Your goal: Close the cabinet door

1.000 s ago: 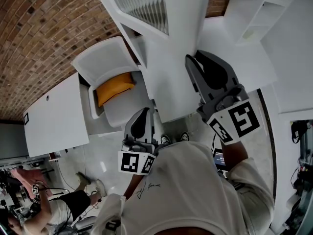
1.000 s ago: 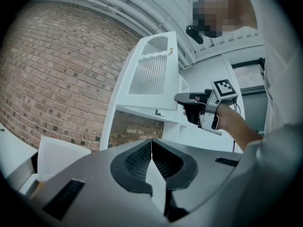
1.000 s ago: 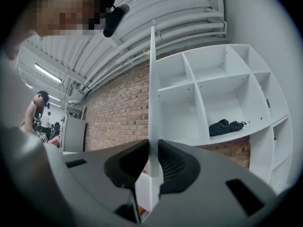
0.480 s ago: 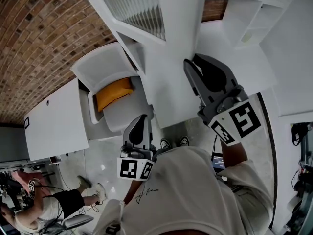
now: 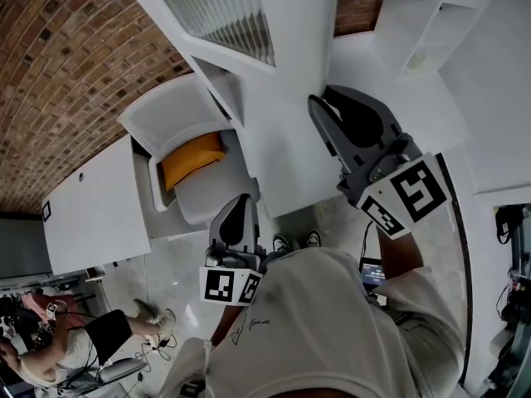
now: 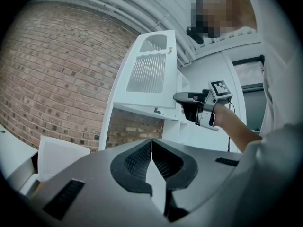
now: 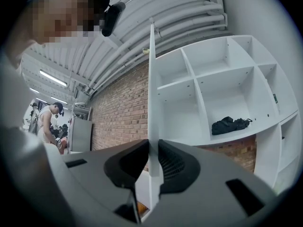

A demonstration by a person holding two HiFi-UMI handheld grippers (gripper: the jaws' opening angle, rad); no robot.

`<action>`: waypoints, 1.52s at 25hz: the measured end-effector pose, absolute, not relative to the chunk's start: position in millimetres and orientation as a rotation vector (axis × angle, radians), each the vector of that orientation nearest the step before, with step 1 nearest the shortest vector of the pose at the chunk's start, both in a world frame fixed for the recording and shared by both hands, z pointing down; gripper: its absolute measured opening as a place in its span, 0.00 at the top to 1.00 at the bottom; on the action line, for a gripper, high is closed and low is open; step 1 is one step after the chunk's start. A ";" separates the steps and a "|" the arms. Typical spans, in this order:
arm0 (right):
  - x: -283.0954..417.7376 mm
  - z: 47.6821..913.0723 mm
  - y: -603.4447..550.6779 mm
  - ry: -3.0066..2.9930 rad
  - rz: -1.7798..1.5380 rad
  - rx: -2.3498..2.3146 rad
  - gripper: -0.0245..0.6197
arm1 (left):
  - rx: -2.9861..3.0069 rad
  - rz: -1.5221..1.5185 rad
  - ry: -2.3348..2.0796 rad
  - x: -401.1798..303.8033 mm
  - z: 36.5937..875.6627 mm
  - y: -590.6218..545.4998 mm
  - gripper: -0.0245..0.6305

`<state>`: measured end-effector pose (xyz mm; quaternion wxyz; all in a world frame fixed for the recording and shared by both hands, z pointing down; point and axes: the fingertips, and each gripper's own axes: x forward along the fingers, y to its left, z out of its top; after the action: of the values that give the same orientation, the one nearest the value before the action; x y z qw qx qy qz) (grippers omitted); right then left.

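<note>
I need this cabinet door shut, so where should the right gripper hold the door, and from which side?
Take the door by its free long edge, coming straight at that edge, in line with the panel. It is a thin flat panel, so the jaws can straddle both faces. The right gripper is placed that way, shut on that edge.

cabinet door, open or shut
Open: the cabinet door stands edge-on beside the exposed shelves, the right gripper clamped on its edge.
</note>
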<state>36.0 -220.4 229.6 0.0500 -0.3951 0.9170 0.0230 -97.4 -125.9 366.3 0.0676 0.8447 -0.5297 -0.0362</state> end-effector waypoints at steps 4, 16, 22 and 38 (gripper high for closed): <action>41.9 229.6 -225.3 2.786 0.057 -1.202 0.85 | 2.549 -0.102 -1.601 -94.7 366.4 -125.5 0.94; 52.0 230.0 -238.1 2.781 0.053 -1.197 0.85 | 2.546 -0.090 -1.592 -85.9 369.6 -127.8 0.94; 59.3 230.3 -245.8 2.767 0.044 -1.200 0.85 | 2.539 -0.078 -1.599 -83.6 372.7 -128.2 0.94; 76.2 229.6 -277.6 2.712 0.031 -1.245 0.83 | 2.520 -0.055 -1.612 -85.0 375.2 -137.0 0.94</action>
<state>76.2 -277.6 229.6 0.0786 -0.4158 0.9060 0.0103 -85.0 -137.0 375.2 0.0748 0.8398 -0.5374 -0.0183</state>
